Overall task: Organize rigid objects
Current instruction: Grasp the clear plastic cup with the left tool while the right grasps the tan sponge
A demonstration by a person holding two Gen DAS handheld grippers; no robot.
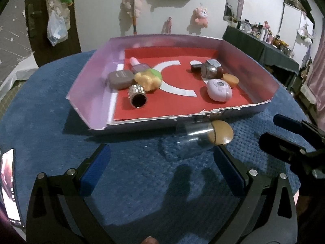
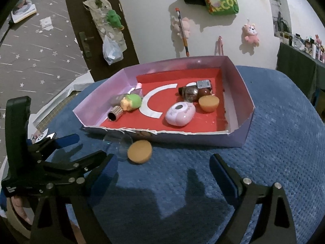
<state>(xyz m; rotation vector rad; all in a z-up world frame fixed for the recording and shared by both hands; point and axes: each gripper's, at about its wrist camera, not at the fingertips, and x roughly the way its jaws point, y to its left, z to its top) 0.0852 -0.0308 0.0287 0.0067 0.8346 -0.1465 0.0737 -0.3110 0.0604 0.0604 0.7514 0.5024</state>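
A clear jar with an orange-brown lid (image 1: pixel 205 136) lies on its side on the blue cloth, against the near wall of the purple tray (image 1: pixel 89 77); it also shows in the right wrist view (image 2: pixel 138 150). My left gripper (image 1: pixel 161 156) is open, its fingertips just short of the jar. My right gripper (image 2: pixel 161 162) is open and empty, to the right of the jar. The tray (image 2: pixel 239 93) holds a lilac case (image 1: pixel 219 89), an orange lid (image 1: pixel 230 79), a dark bottle group (image 1: pixel 209 69), a grey compact (image 1: pixel 119 79), a yellow-green toy (image 1: pixel 149 78) and a studded tube (image 1: pixel 138 96).
A phone (image 1: pixel 9 187) lies at the cloth's left edge. The right gripper shows at the right of the left wrist view (image 1: pixel 294 142), and the left gripper at the left of the right wrist view (image 2: pixel 61 152). Plush toys hang on the wall behind.
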